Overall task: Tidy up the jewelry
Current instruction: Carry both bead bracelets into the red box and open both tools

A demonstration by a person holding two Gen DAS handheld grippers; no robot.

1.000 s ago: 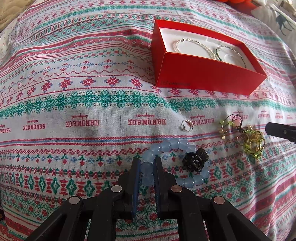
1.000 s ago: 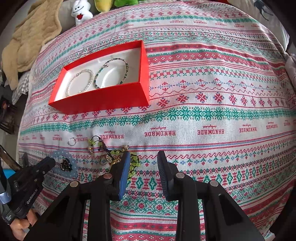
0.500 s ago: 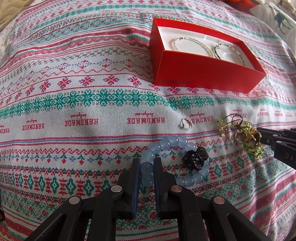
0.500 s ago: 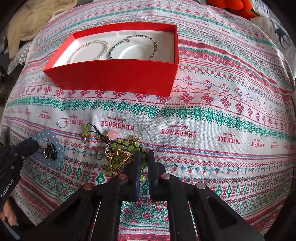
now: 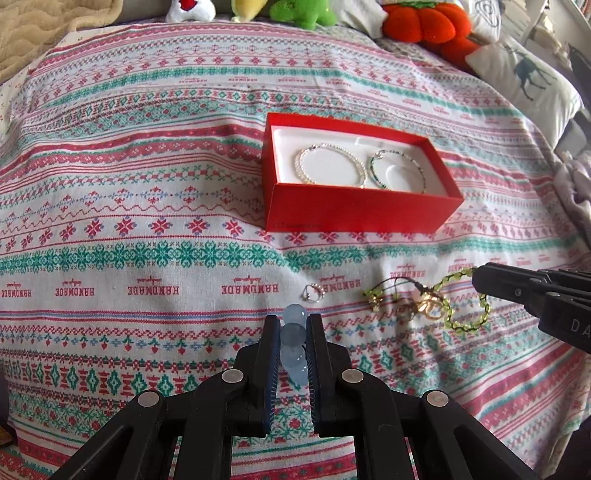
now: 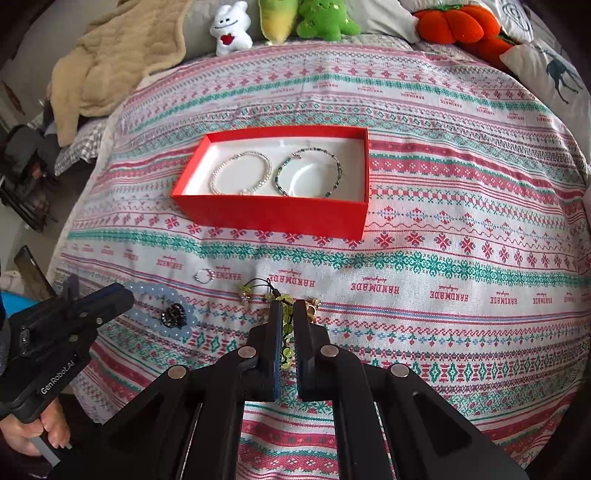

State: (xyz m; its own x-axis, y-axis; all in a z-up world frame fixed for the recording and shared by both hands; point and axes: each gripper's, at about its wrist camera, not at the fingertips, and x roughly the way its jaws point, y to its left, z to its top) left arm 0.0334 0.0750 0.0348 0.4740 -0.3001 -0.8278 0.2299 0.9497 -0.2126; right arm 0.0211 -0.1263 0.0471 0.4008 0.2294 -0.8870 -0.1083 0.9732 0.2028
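Note:
My left gripper is shut on a pale blue bead bracelet; the loop with its black charm hangs from that gripper just over the cloth. My right gripper is shut on a green bead bracelet, tangled with gold pieces and a black cord, and it enters the left wrist view from the right. A small silver ring lies between them. Beyond stands an open red box holding a white bead bracelet and a dark green one.
All of this lies on a bed under a patterned red, green and white cloth. Plush toys, a beige blanket and a deer-print pillow line the far edge. A person's hand holds the left gripper's handle.
The right gripper closed on the green bracelet. Both grippers rose, the blue bracelet came up off the cloth with the left one, and the green tangle is pulled out longer.

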